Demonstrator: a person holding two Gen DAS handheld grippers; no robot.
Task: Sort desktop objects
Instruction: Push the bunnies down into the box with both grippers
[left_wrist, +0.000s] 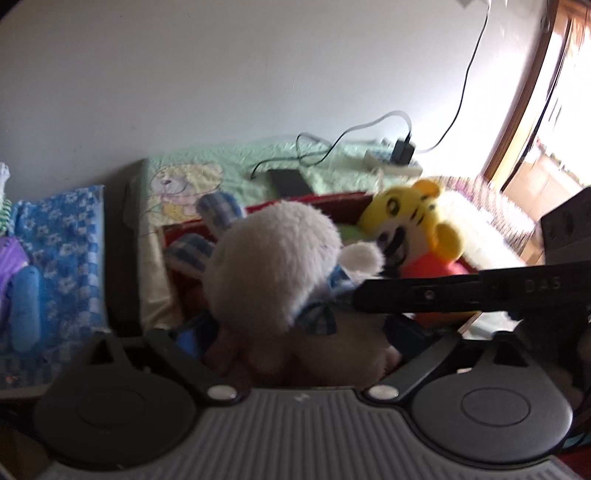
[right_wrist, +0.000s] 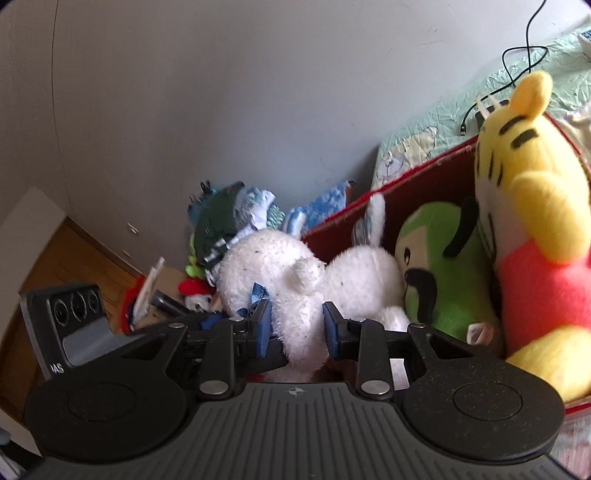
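A white plush rabbit (left_wrist: 273, 258) with blue checked ears and a bow hangs at the near edge of a red box (left_wrist: 332, 201). It fills the space between the wide-spread fingers of my left gripper (left_wrist: 295, 336), whose pads are mostly hidden by the fur. In the right wrist view my right gripper (right_wrist: 296, 329) has its blue pads pressed into the rabbit (right_wrist: 280, 273) from both sides. One right finger (left_wrist: 424, 293) crosses the left wrist view. Inside the box (right_wrist: 343, 221) sit a green plush (right_wrist: 443, 258) and a yellow tiger plush (right_wrist: 524, 177).
A green quilt (left_wrist: 236, 158) behind the box carries a dark phone (left_wrist: 290, 182), a power strip with charger (left_wrist: 399, 158) and cables. Left lies a blue floral cloth (left_wrist: 62, 236). A heap of clothes (right_wrist: 229, 218) sits against the wall above a wooden floor (right_wrist: 74, 258).
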